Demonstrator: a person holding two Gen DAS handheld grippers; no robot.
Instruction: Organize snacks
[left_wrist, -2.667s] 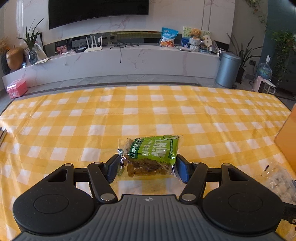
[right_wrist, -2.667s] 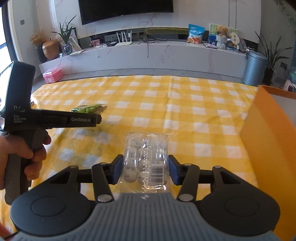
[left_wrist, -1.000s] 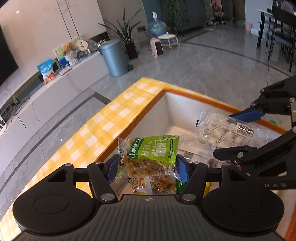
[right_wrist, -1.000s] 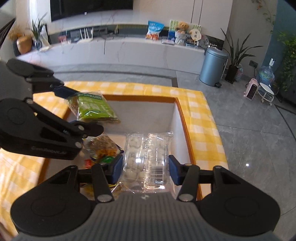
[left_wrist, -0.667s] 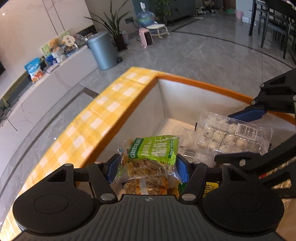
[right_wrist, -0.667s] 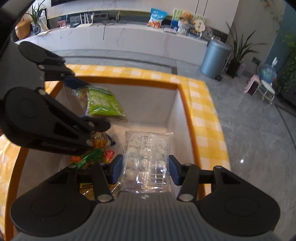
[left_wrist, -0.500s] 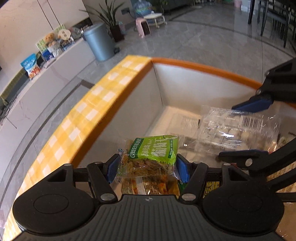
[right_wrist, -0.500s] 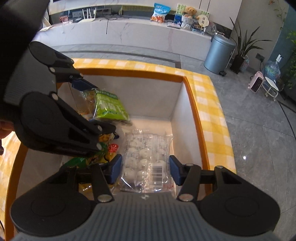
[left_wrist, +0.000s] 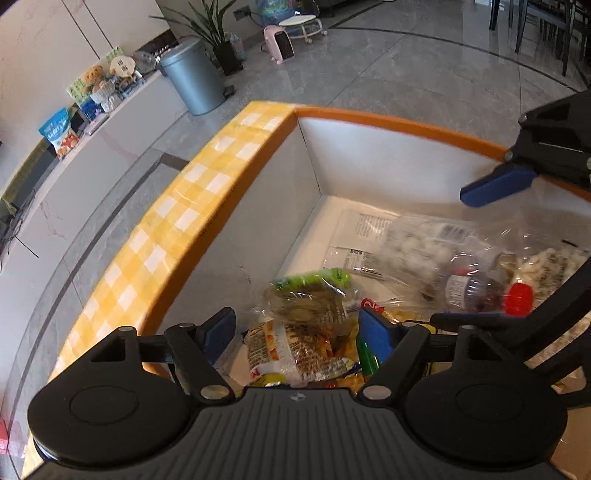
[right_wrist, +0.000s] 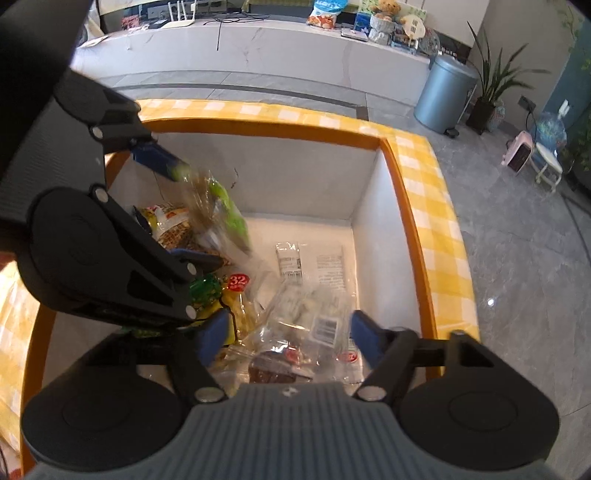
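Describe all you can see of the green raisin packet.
The green raisin packet is a small plastic pouch, green at one end and clear where brown raisins show. It is blurred and tilted, between the open left gripper pads without touching them; the jaws have just been opening. Below lie other snacks inside the orange-rimmed box.

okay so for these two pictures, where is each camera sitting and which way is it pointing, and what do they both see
Left wrist: sits on the left gripper, looking steeply down into the orange-rimmed box; its own open jaws, just widened, frame the green raisin bag, which touches neither pad.
Right wrist: sits on the right gripper, also tilted down into the box; its jaws, just opened, stand clear of the clear bag of white sweets.
Shared: the box, both bags, the grey bin, and each camera sees the other gripper.
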